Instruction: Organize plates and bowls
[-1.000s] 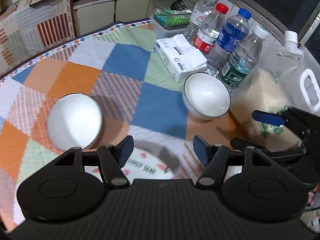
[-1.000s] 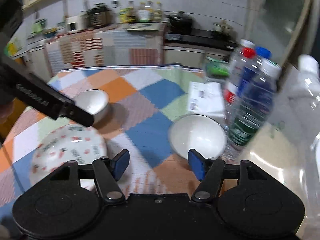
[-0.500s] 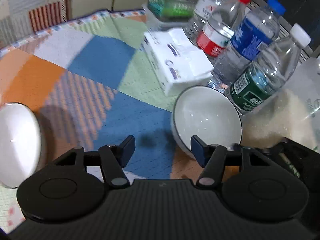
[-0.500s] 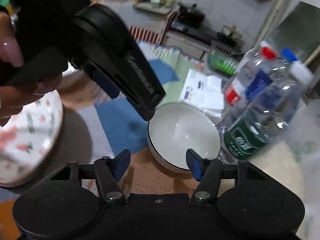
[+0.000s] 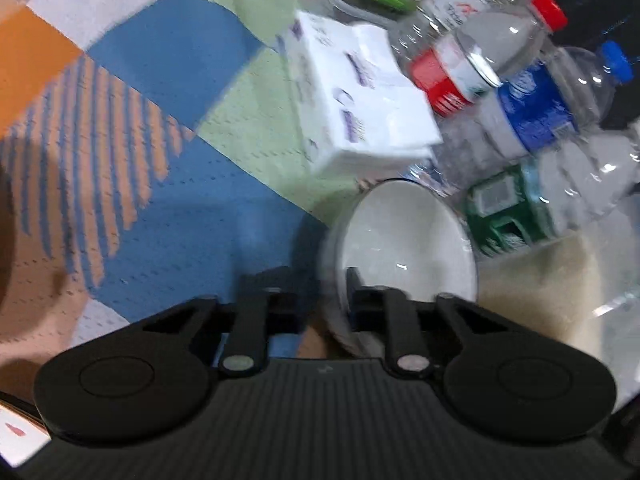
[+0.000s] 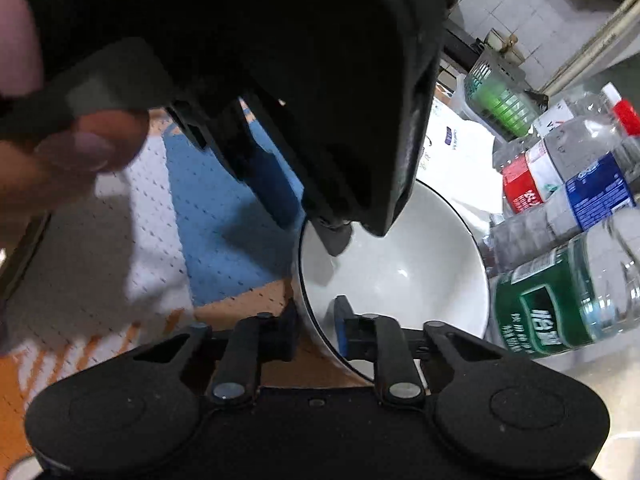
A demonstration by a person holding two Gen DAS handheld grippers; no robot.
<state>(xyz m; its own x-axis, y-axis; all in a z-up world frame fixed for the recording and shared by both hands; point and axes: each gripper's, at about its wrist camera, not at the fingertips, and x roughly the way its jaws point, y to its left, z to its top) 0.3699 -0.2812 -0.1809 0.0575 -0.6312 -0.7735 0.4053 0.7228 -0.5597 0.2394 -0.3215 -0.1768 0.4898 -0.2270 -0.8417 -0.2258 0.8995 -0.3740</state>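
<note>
A white bowl with a thin dark rim (image 5: 412, 240) (image 6: 404, 256) sits on the patchwork cloth next to the water bottles. My left gripper (image 5: 322, 286) straddles the bowl's near-left rim, one finger inside and one outside, closed onto it. My right gripper (image 6: 316, 322) grips the same rim nearer to me, its blue-padded finger (image 6: 341, 328) inside the bowl. The left gripper's body (image 6: 280, 80) fills the upper part of the right wrist view. A corner of the patterned plate (image 5: 16, 436) shows at the lower left.
Several water bottles (image 5: 520, 112) (image 6: 568, 216) crowd the bowl's right side. A white tissue pack (image 5: 360, 96) lies just behind the bowl. A green basket (image 6: 500, 96) stands further back. The patchwork cloth (image 5: 140, 140) stretches to the left.
Both grippers moved in on the dark-rimmed bowl and narrowed from wide open onto its near rim. The second white bowl and most of the patterned plate left view.
</note>
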